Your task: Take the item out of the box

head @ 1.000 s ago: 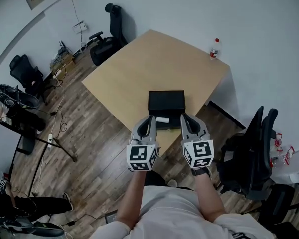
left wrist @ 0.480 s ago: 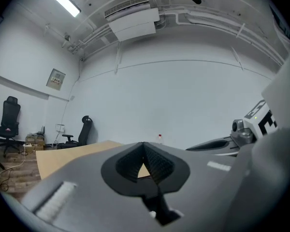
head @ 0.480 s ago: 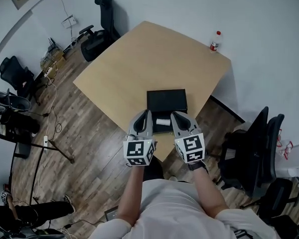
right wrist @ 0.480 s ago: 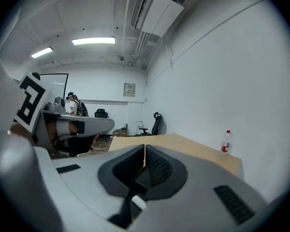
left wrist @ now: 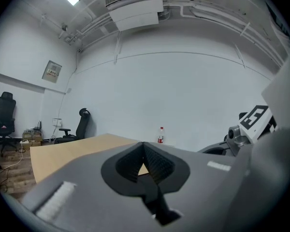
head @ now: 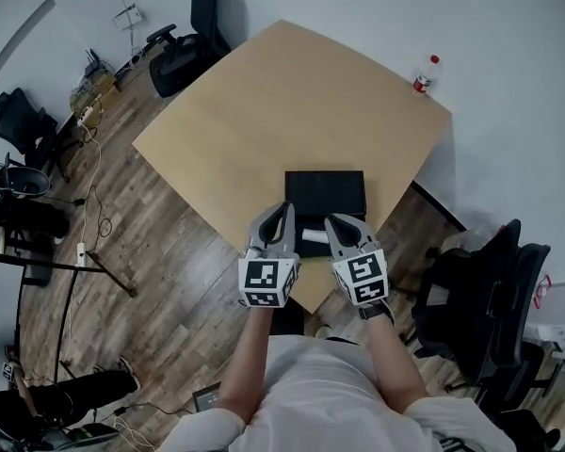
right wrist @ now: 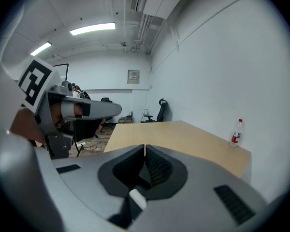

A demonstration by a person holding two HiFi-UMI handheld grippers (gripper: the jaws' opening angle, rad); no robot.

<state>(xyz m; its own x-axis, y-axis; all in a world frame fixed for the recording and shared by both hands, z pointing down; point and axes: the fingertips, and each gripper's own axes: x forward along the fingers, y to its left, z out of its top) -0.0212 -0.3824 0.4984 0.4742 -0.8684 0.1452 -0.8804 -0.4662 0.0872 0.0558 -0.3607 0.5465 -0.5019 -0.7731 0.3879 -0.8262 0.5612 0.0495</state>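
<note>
Left gripper [head: 281, 213] and right gripper [head: 335, 222], both pinched closed and empty, hover lower centre at the box [head: 325, 190], probably lining up on the white item [head: 313, 237].

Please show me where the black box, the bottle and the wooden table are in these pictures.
black box [head: 325, 192]: head view, the middle of its dark upper surface.
bottle [head: 422, 77]: head view, its body, below the red cap.
table [head: 282, 102]: head view, a bare part of its top.
</note>
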